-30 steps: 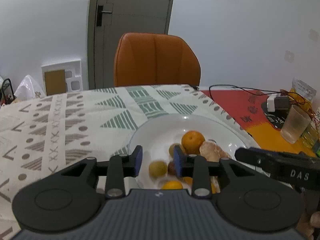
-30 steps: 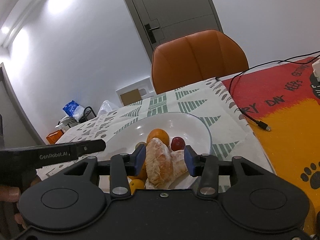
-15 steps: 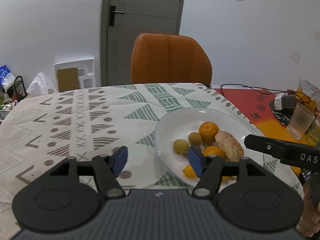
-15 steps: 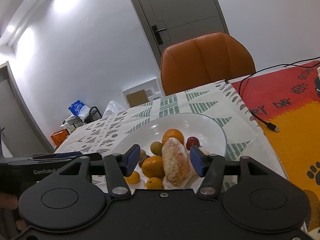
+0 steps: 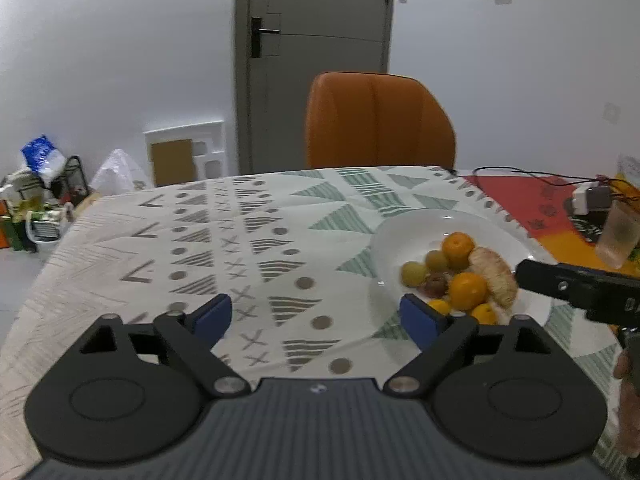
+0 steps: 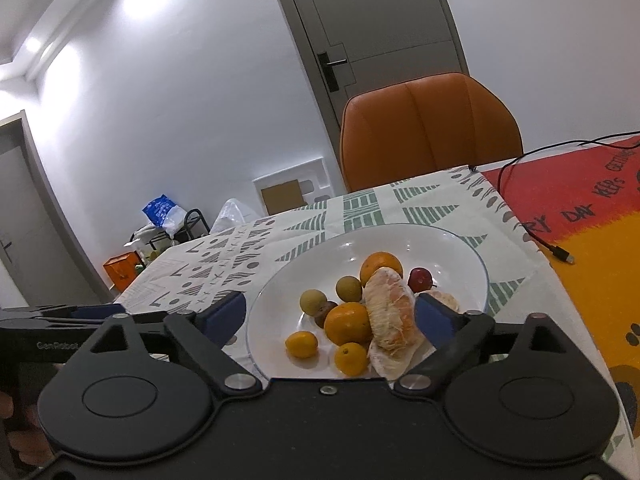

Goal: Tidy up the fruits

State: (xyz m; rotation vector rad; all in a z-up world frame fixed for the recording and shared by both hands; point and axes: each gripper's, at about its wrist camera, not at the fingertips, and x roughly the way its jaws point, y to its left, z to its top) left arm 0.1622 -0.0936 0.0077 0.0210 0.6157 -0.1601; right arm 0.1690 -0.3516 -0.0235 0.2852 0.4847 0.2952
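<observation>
A white plate (image 6: 460, 252) on the patterned tablecloth holds several fruits: a peeled pomelo piece (image 6: 390, 316), oranges (image 6: 348, 322), small yellow-green fruits (image 6: 313, 301), small kumquats (image 6: 301, 344) and a red fruit (image 6: 420, 279). The plate also shows in the left wrist view (image 5: 404, 232) with the pomelo piece (image 5: 494, 276). My right gripper (image 6: 330, 314) is open and empty, just in front of the plate. My left gripper (image 5: 318, 316) is open and empty above the tablecloth, left of the plate.
An orange chair (image 5: 378, 120) stands behind the table. A red and orange mat (image 6: 580, 216) with a black cable (image 6: 536, 236) lies right of the plate. A plastic cup (image 5: 618, 234) and a charger (image 5: 590, 196) sit at the far right.
My right gripper opened and let go of the pomelo piece, which now lies on the plate. Both grippers drew back from the plate, the left one moving left and opening wide.
</observation>
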